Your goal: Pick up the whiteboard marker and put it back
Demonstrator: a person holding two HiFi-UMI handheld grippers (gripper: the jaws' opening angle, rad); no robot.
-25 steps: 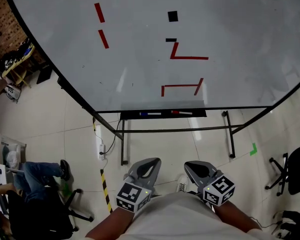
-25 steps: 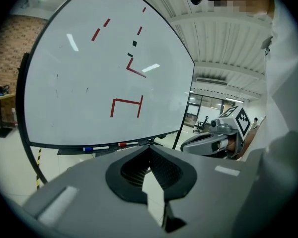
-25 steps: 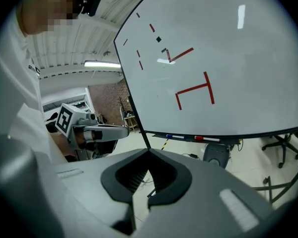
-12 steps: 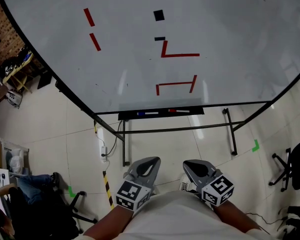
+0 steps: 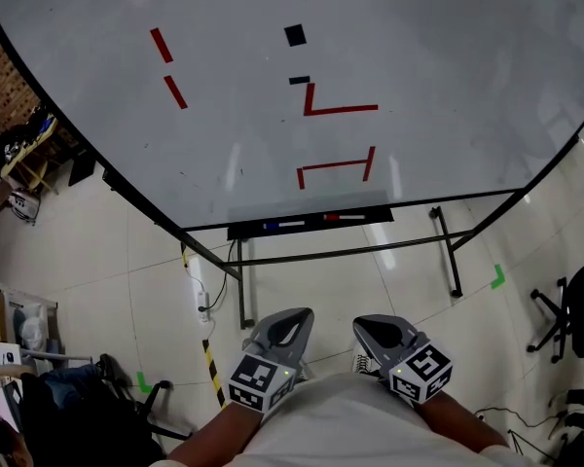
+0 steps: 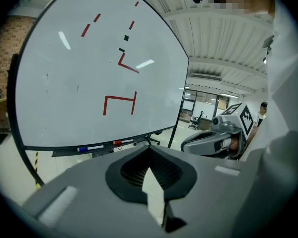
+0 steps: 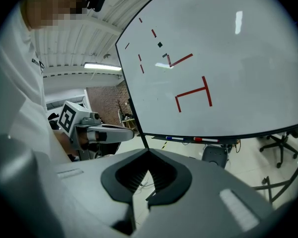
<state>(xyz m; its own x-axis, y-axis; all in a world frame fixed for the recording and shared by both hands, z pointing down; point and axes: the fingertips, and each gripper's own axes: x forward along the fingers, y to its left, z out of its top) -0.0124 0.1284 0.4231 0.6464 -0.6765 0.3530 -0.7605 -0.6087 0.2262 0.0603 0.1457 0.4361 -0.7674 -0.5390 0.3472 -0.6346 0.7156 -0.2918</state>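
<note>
A large whiteboard [image 5: 389, 56] on a black stand bears red and black marks. On its tray [image 5: 310, 225] lie a blue-capped marker [image 5: 284, 226] and a red-capped marker [image 5: 343, 218]. Both also show in the left gripper view, blue-capped marker [image 6: 89, 148] and red-capped marker [image 6: 123, 142], and in the right gripper view, blue-capped marker [image 7: 175, 139] and red-capped marker [image 7: 204, 140]. My left gripper [image 5: 294, 313] and right gripper [image 5: 366, 322] are held close to my body, well short of the tray. Both are shut and hold nothing; left gripper [image 6: 150, 148] and right gripper [image 7: 148, 152] point toward the board.
The stand's legs [image 5: 453, 261] reach out over the tiled floor. A power strip [image 5: 198, 292] and yellow-black tape [image 5: 212, 368] lie at the left leg. An office chair [image 5: 569, 324] stands at right, a dark chair [image 5: 78, 416] at lower left. Green tape [image 5: 497, 277] marks the floor.
The head view has swung, so the board's marks and tray drifted left. The seated person at lower left has slid mostly out of view. Both grippers stay shut near my body.
</note>
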